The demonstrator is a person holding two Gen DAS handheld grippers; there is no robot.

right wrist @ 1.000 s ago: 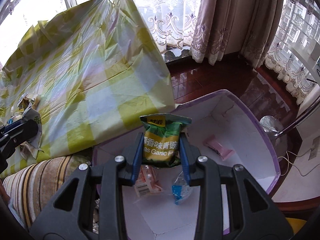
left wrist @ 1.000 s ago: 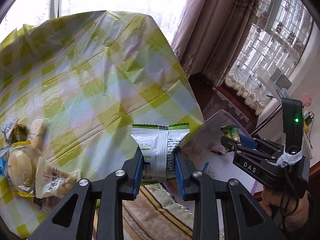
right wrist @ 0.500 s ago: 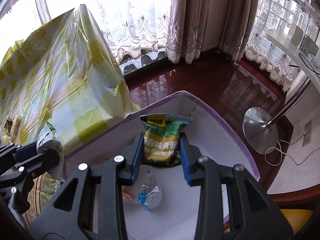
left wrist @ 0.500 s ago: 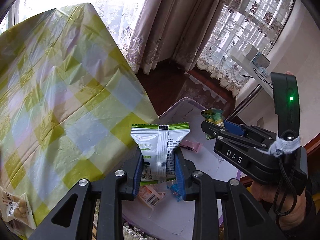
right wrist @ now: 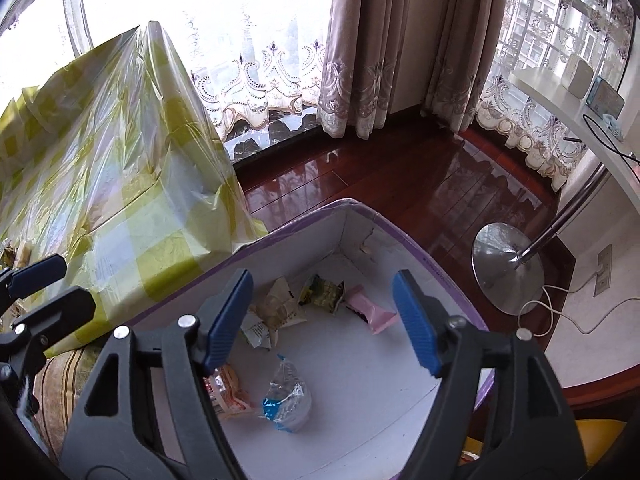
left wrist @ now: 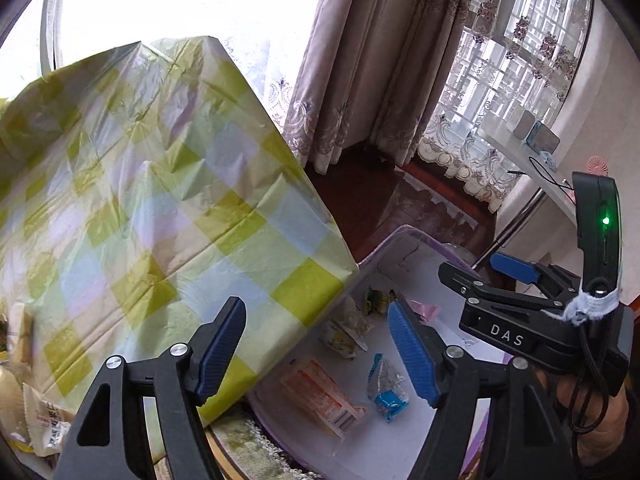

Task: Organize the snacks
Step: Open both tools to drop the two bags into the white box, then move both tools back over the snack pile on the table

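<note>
Opening over the purple-rimmed box (right wrist: 404, 236), your left gripper (left wrist: 316, 344) and right gripper (right wrist: 322, 316) hold nothing; the snack packets (right wrist: 320, 292) lie on its white floor. Beside it stands the table under a green checked cloth (left wrist: 160, 208), then dark wooden floor (right wrist: 400, 168) and curtains (right wrist: 360, 40).

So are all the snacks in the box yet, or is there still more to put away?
Not yet. The white box with the purple rim already holds several packets, including a pink wrapper and a green garlic-pea bag. The left gripper and right gripper are both opening above the box with nothing between their jaws. A few wrapped buns and packets still lie on the green checked tablecloth.
</note>
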